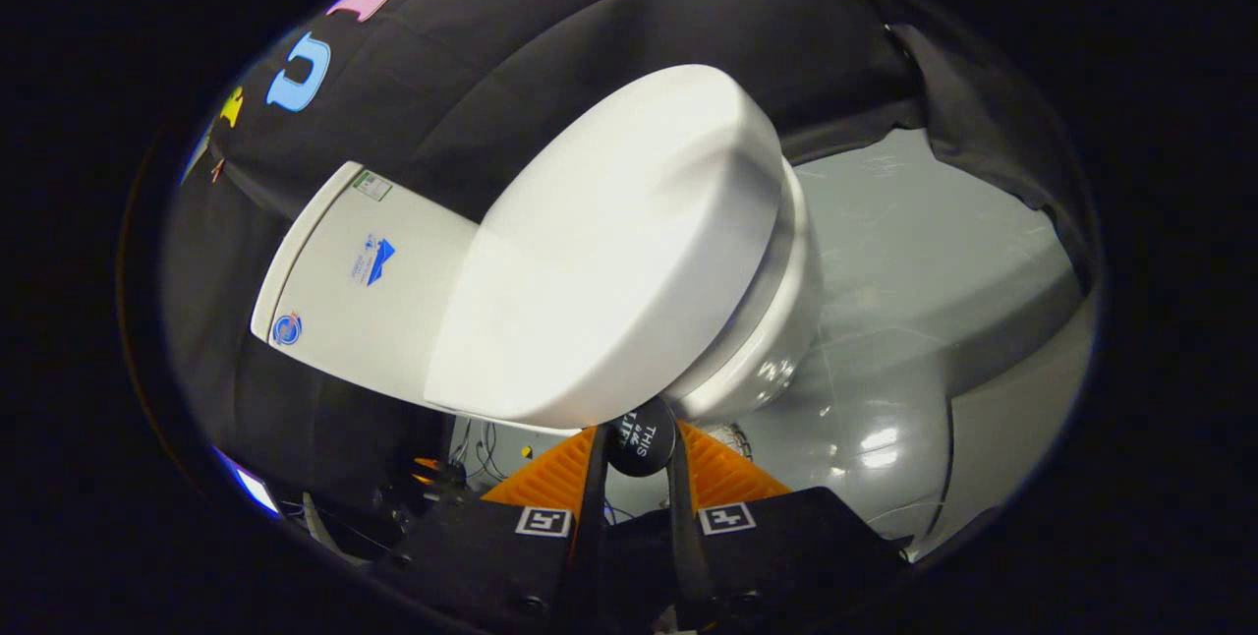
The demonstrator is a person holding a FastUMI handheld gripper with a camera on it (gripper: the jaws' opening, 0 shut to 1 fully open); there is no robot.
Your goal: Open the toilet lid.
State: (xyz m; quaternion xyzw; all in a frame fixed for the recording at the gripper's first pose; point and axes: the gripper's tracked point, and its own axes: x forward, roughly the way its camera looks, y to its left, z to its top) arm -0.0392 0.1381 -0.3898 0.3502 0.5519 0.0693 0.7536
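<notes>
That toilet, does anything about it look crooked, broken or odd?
Nothing looks broken or spilled. The toilet lid is part-raised off the bowl, because the tongs are shut on a small round black tab at its edge. The tank looks intact. The tilt comes from the camera.

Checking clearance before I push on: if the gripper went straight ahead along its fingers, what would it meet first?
Nothing to reach: the gripper is already shut on the round black lift tab. Just beyond lies the edge of the white oval toilet lid, apparently raised off the bowl; depth is unclear.
</notes>
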